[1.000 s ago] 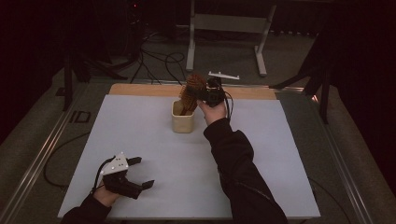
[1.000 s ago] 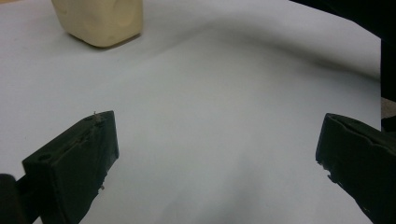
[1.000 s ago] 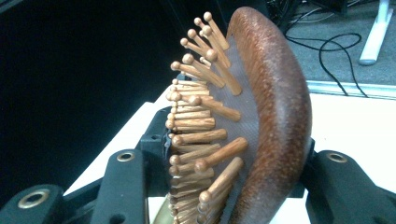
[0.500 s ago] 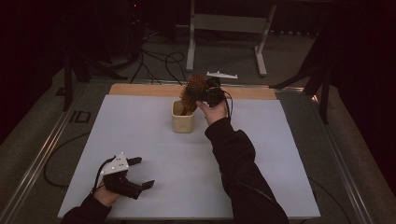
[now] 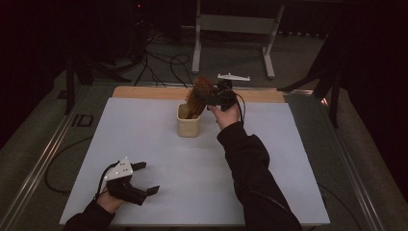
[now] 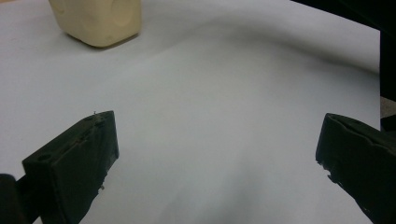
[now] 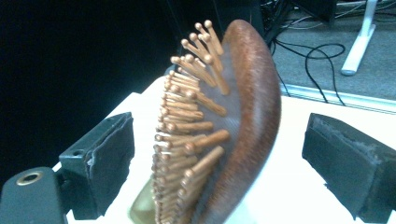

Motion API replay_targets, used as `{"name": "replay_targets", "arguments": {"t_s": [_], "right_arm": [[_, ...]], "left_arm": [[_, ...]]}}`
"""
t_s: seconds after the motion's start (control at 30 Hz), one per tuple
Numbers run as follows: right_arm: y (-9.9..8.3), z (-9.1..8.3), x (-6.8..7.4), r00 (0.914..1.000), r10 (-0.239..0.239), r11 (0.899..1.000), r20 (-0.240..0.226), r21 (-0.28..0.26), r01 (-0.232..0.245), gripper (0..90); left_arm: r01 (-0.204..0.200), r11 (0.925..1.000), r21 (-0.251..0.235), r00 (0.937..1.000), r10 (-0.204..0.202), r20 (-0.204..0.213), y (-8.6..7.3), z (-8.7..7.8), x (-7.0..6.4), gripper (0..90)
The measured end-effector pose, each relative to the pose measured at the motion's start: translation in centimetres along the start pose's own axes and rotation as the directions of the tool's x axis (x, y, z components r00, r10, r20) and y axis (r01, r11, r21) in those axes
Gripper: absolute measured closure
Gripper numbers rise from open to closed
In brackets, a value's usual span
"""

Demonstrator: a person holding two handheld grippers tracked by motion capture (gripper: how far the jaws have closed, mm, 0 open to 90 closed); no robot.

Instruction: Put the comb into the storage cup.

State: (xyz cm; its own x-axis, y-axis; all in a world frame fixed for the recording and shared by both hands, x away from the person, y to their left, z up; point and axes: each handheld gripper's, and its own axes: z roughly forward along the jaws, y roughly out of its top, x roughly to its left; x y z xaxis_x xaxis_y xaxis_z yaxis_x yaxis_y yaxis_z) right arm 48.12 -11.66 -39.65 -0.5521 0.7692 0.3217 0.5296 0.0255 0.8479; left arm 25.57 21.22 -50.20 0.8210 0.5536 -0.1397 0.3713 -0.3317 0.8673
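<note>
A wooden hairbrush (image 5: 198,94) with peg bristles stands head-up in a cream cup (image 5: 188,126) at the far middle of the white table top (image 5: 144,139). My right gripper (image 5: 208,98) is held at the brush head. In the right gripper view its jaws stand wide apart on either side of the brush (image 7: 243,116), open, with a gap on both sides. My left gripper (image 5: 147,177) rests open near the front left of the table, with nothing between its jaws. In the left gripper view (image 6: 217,140) the cup (image 6: 100,21) sits far off at the upper left.
A wooden strip (image 5: 144,92) runs along the table's far edge. A small white part (image 5: 233,77) lies just behind it. A metal stand (image 5: 231,29) and cables (image 5: 163,60) are on the floor beyond. Metal rails border the table's left and right sides.
</note>
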Motion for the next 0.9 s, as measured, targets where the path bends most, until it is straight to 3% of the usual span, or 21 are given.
{"name": "replay_targets", "arguments": {"t_s": [0.4,0.9], "right_arm": [[-0.4,-0.6,-0.2,0.9981,-0.060,0.998,-0.014,0.026,0.061,9.3],[-0.7,-1.4,-0.3,0.9906,-0.136,0.990,0.010,0.045,0.136,9.3]], "left_arm": [[0.002,1.0000,-0.001,1.0000,-0.002,-0.001,0.0,0.0,0.0,0.0],[0.000,1.0000,-0.003,1.0000,0.000,-0.002,0.0,-0.1,0.0,0.0]]}}
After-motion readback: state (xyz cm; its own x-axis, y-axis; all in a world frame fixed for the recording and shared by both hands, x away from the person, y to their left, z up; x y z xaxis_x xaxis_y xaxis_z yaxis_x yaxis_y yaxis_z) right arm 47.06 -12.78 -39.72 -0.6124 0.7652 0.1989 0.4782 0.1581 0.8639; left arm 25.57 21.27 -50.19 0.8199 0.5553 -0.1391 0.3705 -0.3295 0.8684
